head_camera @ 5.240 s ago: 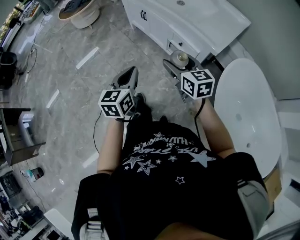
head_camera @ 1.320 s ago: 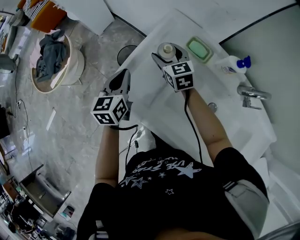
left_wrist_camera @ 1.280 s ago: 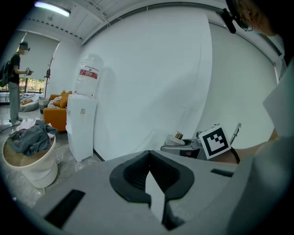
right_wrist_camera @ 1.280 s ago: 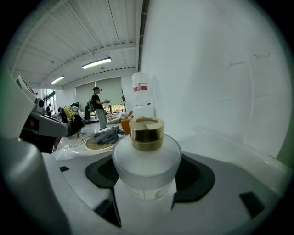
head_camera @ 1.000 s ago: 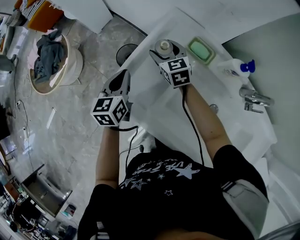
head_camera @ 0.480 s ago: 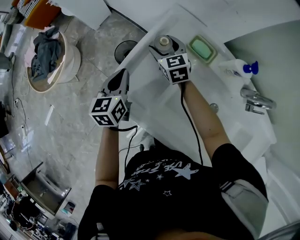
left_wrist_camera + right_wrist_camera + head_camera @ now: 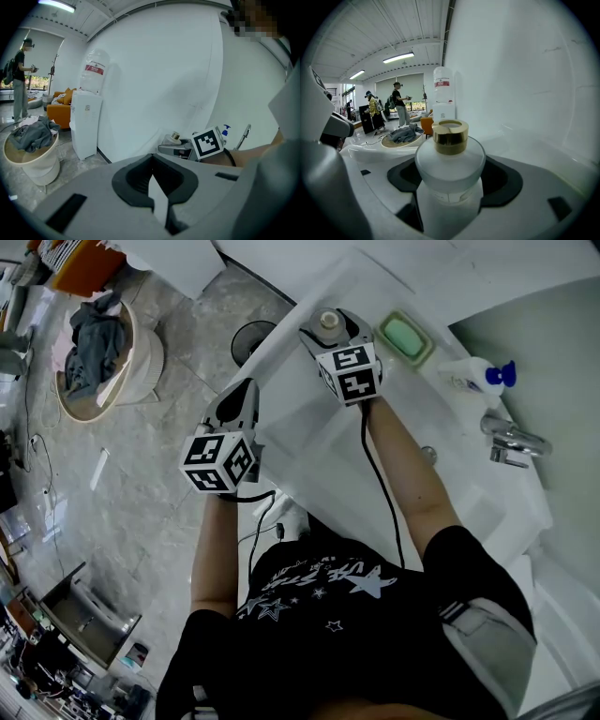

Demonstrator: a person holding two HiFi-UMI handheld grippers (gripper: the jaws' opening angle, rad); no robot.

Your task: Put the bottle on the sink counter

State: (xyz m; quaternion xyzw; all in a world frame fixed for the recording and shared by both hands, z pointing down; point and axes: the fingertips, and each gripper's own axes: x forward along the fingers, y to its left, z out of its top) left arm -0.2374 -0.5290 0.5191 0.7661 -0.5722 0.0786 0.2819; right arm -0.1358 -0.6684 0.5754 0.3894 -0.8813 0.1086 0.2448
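A frosted white bottle (image 7: pixel 449 161) with a gold cap (image 7: pixel 450 136) stands upright between my right gripper's (image 7: pixel 450 180) jaws, which are shut on its body. In the head view the bottle (image 7: pixel 327 322) and right gripper (image 7: pixel 331 334) are over the left end of the white sink counter (image 7: pixel 309 442); whether the bottle's base touches the counter is hidden. My left gripper (image 7: pixel 244 395) is shut on nothing, at the counter's front edge over the floor. In the left gripper view, its jaws (image 7: pixel 152 164) meet, and the bottle (image 7: pixel 174 138) shows beyond.
On the counter sit a green soap dish (image 7: pixel 403 337) right of the bottle, a blue-capped pump bottle (image 7: pixel 476 377) and a chrome faucet (image 7: pixel 511 437). A laundry basket (image 7: pixel 98 343) and a dark round bin (image 7: pixel 249 339) stand on the floor. A water dispenser (image 7: pixel 86 124) stands by the wall.
Five seconds ago the bottle was carried beside a bathtub; now it is at the sink. In the last second the right gripper moved it slightly farther onto the counter. The left gripper hardly moved.
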